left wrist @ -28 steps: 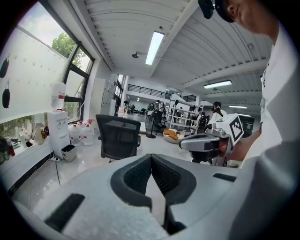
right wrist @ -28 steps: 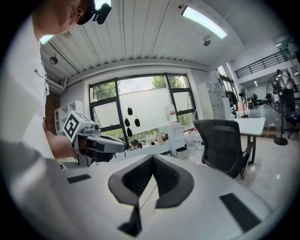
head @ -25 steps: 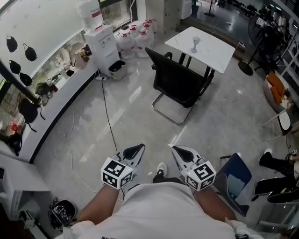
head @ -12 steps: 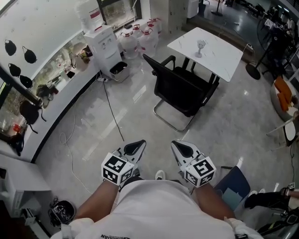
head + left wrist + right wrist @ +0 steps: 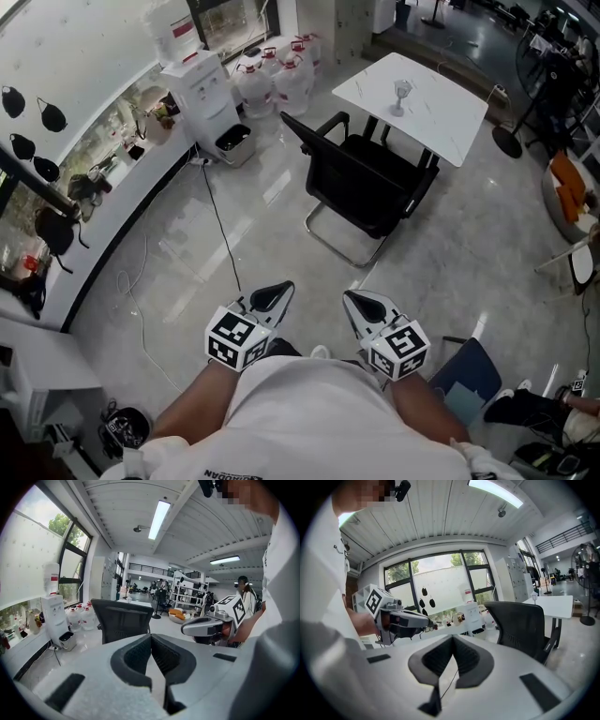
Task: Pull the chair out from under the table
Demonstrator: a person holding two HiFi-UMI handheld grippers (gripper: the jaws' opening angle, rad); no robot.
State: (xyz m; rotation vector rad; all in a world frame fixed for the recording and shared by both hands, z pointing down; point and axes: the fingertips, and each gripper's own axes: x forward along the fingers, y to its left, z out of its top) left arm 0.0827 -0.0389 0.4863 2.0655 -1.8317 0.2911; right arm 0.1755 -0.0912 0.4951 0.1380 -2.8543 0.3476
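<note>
Since left gripper (image 5: 277, 294) and right gripper (image 5: 353, 300) are closed, empty | chair (image 5: 366, 183) well ahead, backrest facing them, front at surface (image 5: 441, 117) | right judged nearer.

A white shirt (image 5: 319, 422); the grey left gripper (image 5: 277, 291) and right gripper (image 5: 351, 300) bear black-and-white marker cubes (image 5: 234, 339).

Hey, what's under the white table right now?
Dark table legs and the front of the black chair show under the near edge of the white table; its top hides everything further in.
</note>
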